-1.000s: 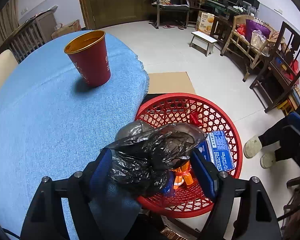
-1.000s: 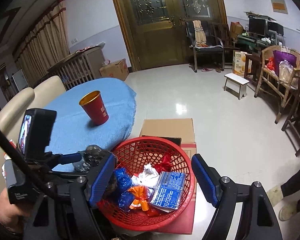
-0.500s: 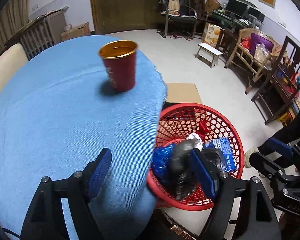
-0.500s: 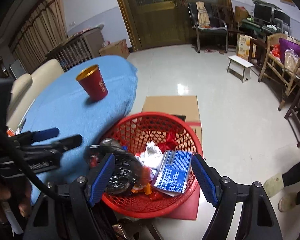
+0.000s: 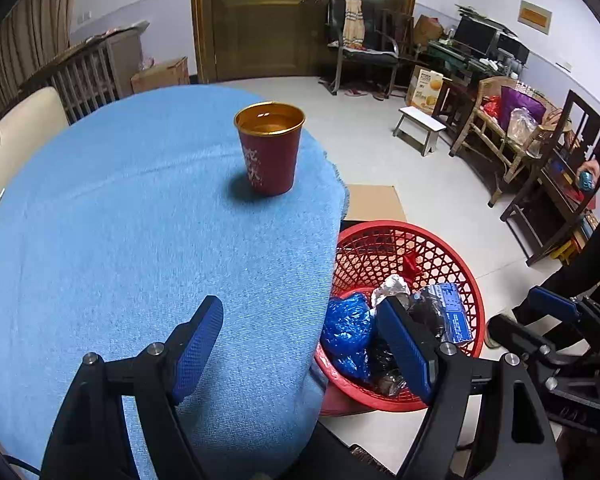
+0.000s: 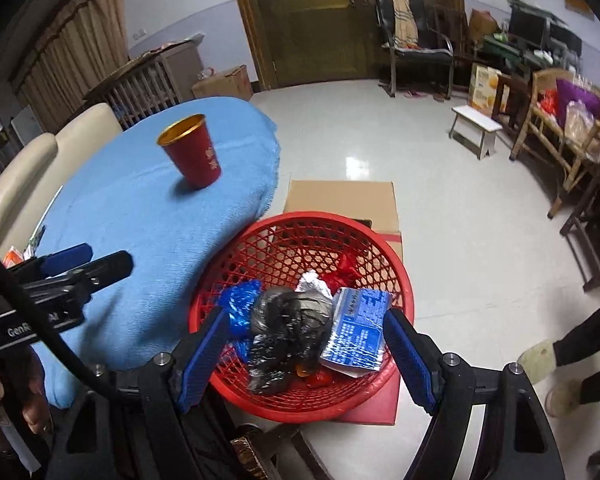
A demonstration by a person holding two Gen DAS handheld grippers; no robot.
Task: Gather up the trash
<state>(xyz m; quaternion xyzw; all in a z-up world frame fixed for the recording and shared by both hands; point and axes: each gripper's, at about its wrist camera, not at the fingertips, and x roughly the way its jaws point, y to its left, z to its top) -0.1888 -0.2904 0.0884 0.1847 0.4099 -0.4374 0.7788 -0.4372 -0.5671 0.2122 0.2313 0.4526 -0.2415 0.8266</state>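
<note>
In the right wrist view the crumpled black plastic bag (image 6: 288, 320) lies in the red mesh basket (image 6: 320, 216), on the floor beside the table. It rests among a blue bag (image 6: 240, 304), a blue printed packet (image 6: 356, 332) and foil scraps. My right gripper (image 6: 304, 360) hovers open above the basket with nothing between its pads. My left gripper (image 5: 300, 344) is open and empty over the edge of the blue tablecloth (image 5: 120, 220), just left of the basket (image 5: 404, 226). A red cup (image 5: 270, 148) with a gold inside stands upright on the cloth.
Flat cardboard (image 6: 340, 200) lies on the floor behind the basket. A person's legs and slippers (image 6: 540, 360) are at the right. A cream seat (image 5: 16, 132) borders the table's left side. A white stool (image 5: 420, 124) and wooden chairs stand farther off on open tiled floor.
A second ago the black bag sat between my left gripper's fingers over the basket. It has dropped into the basket, and the left gripper has drawn back over the table. The right gripper tilted down toward the basket.
</note>
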